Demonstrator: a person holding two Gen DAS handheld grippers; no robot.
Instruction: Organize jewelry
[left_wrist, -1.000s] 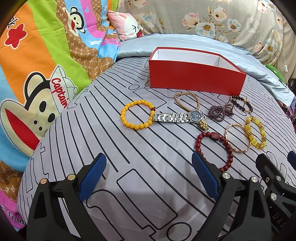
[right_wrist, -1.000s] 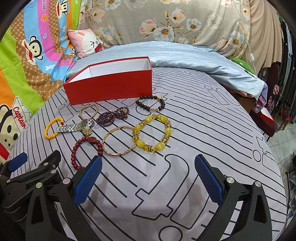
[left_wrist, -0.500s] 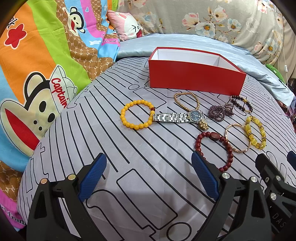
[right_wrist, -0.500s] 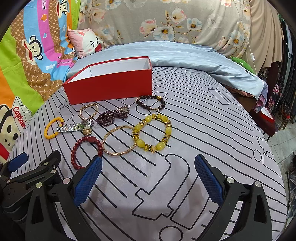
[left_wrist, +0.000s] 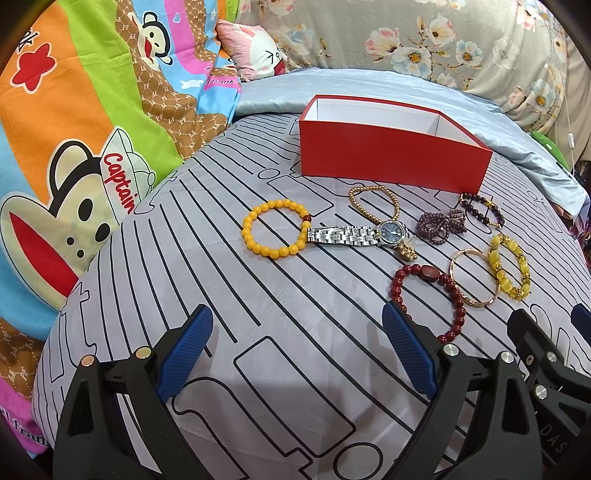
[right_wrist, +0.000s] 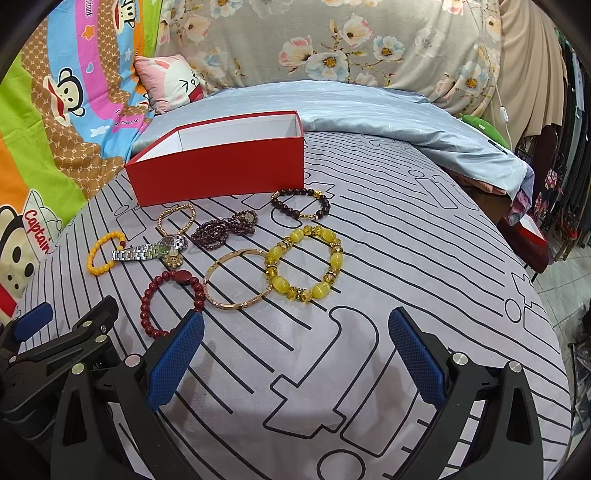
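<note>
An open red box (left_wrist: 391, 155) (right_wrist: 221, 173) with a white inside stands at the far side of the striped grey bedsheet. In front of it lie several pieces: an orange bead bracelet (left_wrist: 275, 229), a silver watch (left_wrist: 358, 234), a thin gold bead bracelet (left_wrist: 373, 203), a purple bead strand (right_wrist: 225, 229), a dark bead bracelet (right_wrist: 301, 203), a dark red bracelet (right_wrist: 171, 304), a gold bangle (right_wrist: 236, 280) and a chunky yellow bracelet (right_wrist: 304, 264). My left gripper (left_wrist: 295, 350) is open, short of the orange bracelet. My right gripper (right_wrist: 295, 354) is open, just short of the bangle.
A colourful cartoon blanket (left_wrist: 74, 129) rises on the left. A pink cushion (right_wrist: 170, 83) and floral fabric (right_wrist: 332, 40) stand behind the box. A light blue sheet (right_wrist: 369, 110) lies beyond it. The bed drops off at the right edge (right_wrist: 535, 295).
</note>
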